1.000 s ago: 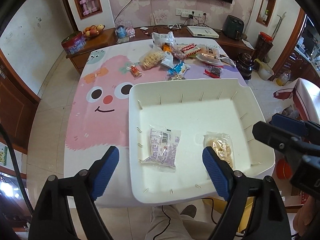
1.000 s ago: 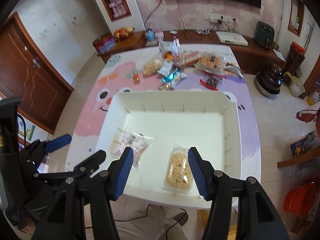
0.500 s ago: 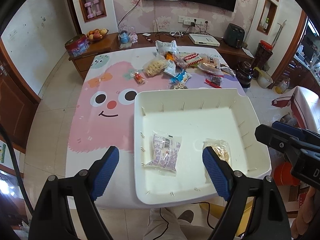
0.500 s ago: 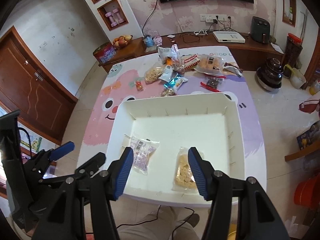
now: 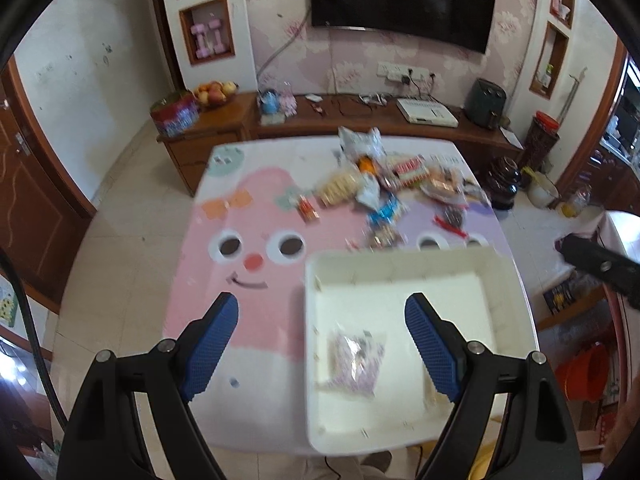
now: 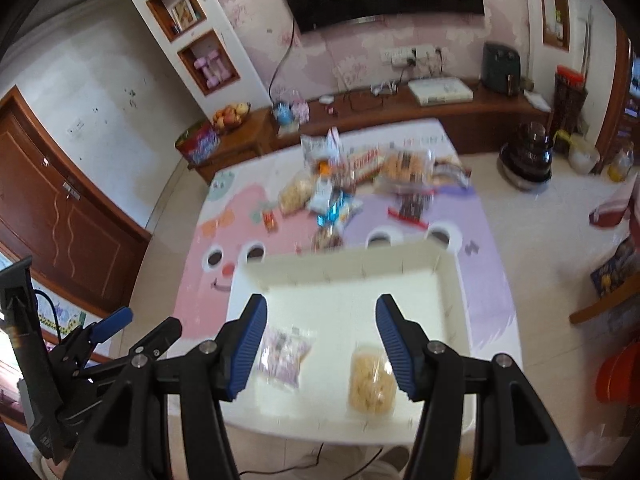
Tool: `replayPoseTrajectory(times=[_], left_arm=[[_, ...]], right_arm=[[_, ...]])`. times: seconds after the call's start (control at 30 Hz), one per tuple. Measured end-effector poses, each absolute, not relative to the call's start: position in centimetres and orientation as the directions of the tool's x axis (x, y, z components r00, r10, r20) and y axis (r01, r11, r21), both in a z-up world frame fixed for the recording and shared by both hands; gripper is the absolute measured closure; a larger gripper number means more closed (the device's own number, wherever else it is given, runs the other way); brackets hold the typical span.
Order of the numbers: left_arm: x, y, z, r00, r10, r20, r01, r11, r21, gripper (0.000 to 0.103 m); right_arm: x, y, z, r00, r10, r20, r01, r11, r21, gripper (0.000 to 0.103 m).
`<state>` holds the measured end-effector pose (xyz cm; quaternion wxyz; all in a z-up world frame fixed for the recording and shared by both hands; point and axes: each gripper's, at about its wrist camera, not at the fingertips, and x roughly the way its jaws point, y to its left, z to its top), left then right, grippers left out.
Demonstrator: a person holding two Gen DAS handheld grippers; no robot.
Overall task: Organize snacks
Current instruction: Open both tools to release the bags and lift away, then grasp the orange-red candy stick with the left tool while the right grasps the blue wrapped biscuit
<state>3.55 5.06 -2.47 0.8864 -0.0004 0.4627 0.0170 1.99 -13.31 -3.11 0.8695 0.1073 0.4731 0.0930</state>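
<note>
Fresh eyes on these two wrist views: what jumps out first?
The big white tray at the table's near edge, holding just two packets: a purple-printed one on the left and a yellowish snack bag on the right. Behind it, a jumbled snack pile at the far end of the pink cartoon-face tablecloth.

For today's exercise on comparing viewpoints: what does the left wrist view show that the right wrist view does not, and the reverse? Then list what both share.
Only the left wrist view: the left gripper head on, open and empty, and a blue dot on the tablecloth near the table edge.

Only the right wrist view: the right gripper, also open and empty, and the yellow cracker packet in full; the left view hides nearly all of it behind a finger.

Both: the white tray, the purple-and-white packet in it, the snack pile, the fruit bowl.
</note>
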Motion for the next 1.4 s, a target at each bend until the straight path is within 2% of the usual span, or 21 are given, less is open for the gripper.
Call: replayPoseTrajectory(times=[0.23,0.47,0.7,0.87,1.0,1.2,1.4], left_arm=[[8.6,7.6,1.8,0.627,0.055,-0.777,-0.076,0.997,0.009,0.018],[13.9,9.0,5.6,0.694,0.083,-0.716,-0.081,0.996,0.038,0.018],[19.2,8.7,6.4,0.722,0.074,-0.688,-0.045,0.997,0.060,0.018],[23.2,7.9,3.1,0.682,0.007,-0.731,0.040,0.998,0.048,0.018],[26.6,7.7,-2.0,0.567,-0.020,-0.823,0.068,0.997,0.023,0.017],[30.3,8.5,-9.9,0.467,0.033,-0.883,0.028,0.998,0.052,0.017],[33.6,9.4,-18.3,0.309,0.072,-0.948,-0.015,0.997,0.071,0.018]], right_arm=[[6.0,-12.6,2.4,0.626,0.235,-0.744,-0.085,0.968,0.235,0.046],[11.7,-11.8,6.1,0.670,0.139,-0.729,-0.077,0.990,0.117,0.046],[17.1,-11.4,7.8,0.676,0.111,-0.728,-0.067,0.994,0.088,0.046],[20.8,-10.7,5.8,0.645,0.116,-0.756,-0.075,0.993,0.088,0.046],[23.3,-10.3,1.7,0.580,0.107,-0.808,-0.056,0.994,0.091,0.046],[26.4,-9.6,-7.3,0.429,0.099,-0.898,-0.029,0.995,0.096,0.046],[28.5,-9.4,-15.7,0.258,0.168,-0.952,0.036,0.982,0.183,0.046]])
